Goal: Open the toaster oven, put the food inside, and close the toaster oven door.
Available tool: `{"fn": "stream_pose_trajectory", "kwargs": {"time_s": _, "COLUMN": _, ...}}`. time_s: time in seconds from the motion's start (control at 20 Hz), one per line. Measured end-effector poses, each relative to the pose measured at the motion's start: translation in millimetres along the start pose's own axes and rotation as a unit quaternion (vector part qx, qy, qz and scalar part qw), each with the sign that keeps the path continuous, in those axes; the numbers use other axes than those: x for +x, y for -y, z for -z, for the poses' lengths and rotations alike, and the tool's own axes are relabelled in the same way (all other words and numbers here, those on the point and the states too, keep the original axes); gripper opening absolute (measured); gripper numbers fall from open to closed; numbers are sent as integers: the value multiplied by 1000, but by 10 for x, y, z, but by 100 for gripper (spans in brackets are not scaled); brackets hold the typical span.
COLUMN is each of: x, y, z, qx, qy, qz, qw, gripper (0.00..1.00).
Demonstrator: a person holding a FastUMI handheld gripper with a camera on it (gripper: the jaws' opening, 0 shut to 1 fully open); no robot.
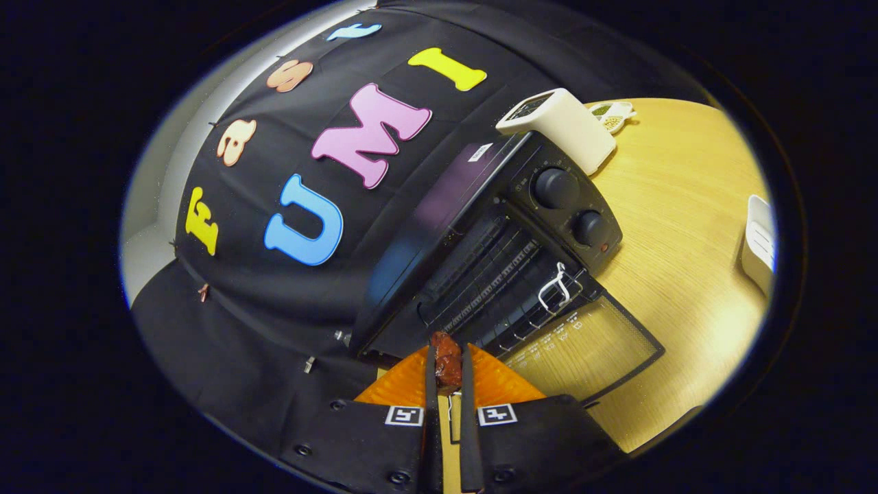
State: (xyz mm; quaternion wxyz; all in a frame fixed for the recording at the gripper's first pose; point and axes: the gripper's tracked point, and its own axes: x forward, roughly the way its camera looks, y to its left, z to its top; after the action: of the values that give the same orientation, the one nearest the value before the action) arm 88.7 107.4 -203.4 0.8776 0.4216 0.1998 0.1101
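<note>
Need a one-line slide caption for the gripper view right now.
Gripper shut on a reddish-brown food piece, held just before the toaster oven with its glass door folded open.

one cam, fisheye, riding on the gripper, looking fwd along its fingers, view rolled to one side. sits close to the open toaster oven, just ahead, w/ table and booth wall beyond.
</note>
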Motion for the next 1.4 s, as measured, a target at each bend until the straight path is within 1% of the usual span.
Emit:
{"fn": "stream_pose_trajectory", "kwargs": {"time_s": 0.2, "x": 279, "y": 102, "z": -41, "qx": 4, "qy": 22, "qz": 1, "qw": 1000, "gripper": 14}}
{"fn": "stream_pose_trajectory", "kwargs": {"time_s": 0.45, "x": 562, "y": 87, "z": -34, "qx": 29, "qy": 43, "qz": -13, "qw": 999, "gripper": 14}}
{"fn": "stream_pose_trajectory", "kwargs": {"time_s": 0.55, "x": 655, "y": 109, "z": 16, "qx": 31, "qy": 43, "qz": -11, "qw": 999, "gripper": 14}}
{"fn": "stream_pose_trajectory", "kwargs": {"time_s": 0.6, "x": 694, "y": 148, "z": 32, "qx": 30, "qy": 42, "qz": -3, "qw": 999, "gripper": 14}}
{"fn": "stream_pose_trajectory", "kwargs": {"time_s": 0.65, "x": 731, "y": 193, "z": 52, "qx": 23, "qy": 41, "qz": 8, "qw": 999, "gripper": 14}}
{"fn": "stream_pose_trajectory", "kwargs": {"time_s": 0.75, "x": 756, "y": 184, "z": 34, "qx": 8, "qy": 45, "qz": 10, "qw": 999, "gripper": 14}}
{"fn": "stream_pose_trajectory", "kwargs": {"time_s": 0.9, "x": 758, "y": 158, "z": 9, "qx": -32, "qy": 43, "qz": 20, "qw": 998, "gripper": 14}}
{"fn": "stream_pose_trajectory", "kwargs": {"time_s": 1.05, "x": 749, "y": 118, "z": -57, "qx": -62, "qy": 42, "qz": 23, "qw": 997, "gripper": 18}}
{"fn": "stream_pose_trajectory", "kwargs": {"time_s": 1.15, "x": 733, "y": 164, "z": -161, "qx": -79, "qy": 54, "qz": 35, "qw": 995, "gripper": 32}}
{"fn": "stream_pose_trajectory", "kwargs": {"time_s": 1.25, "x": 682, "y": 159, "z": -255, "qx": -82, "qy": 58, "qz": 32, "qw": 994, "gripper": 40}}
{"fn": "stream_pose_trajectory", "kwargs": {"time_s": 1.3, "x": 651, "y": 155, "z": -272, "qx": -84, "qy": 55, "qz": 28, "qw": 995, "gripper": 42}}
{"fn": "stream_pose_trajectory", "kwargs": {"time_s": 1.4, "x": 598, "y": 186, "z": -250, "qx": -101, "qy": 45, "qz": 29, "qw": 994, "gripper": 68}}
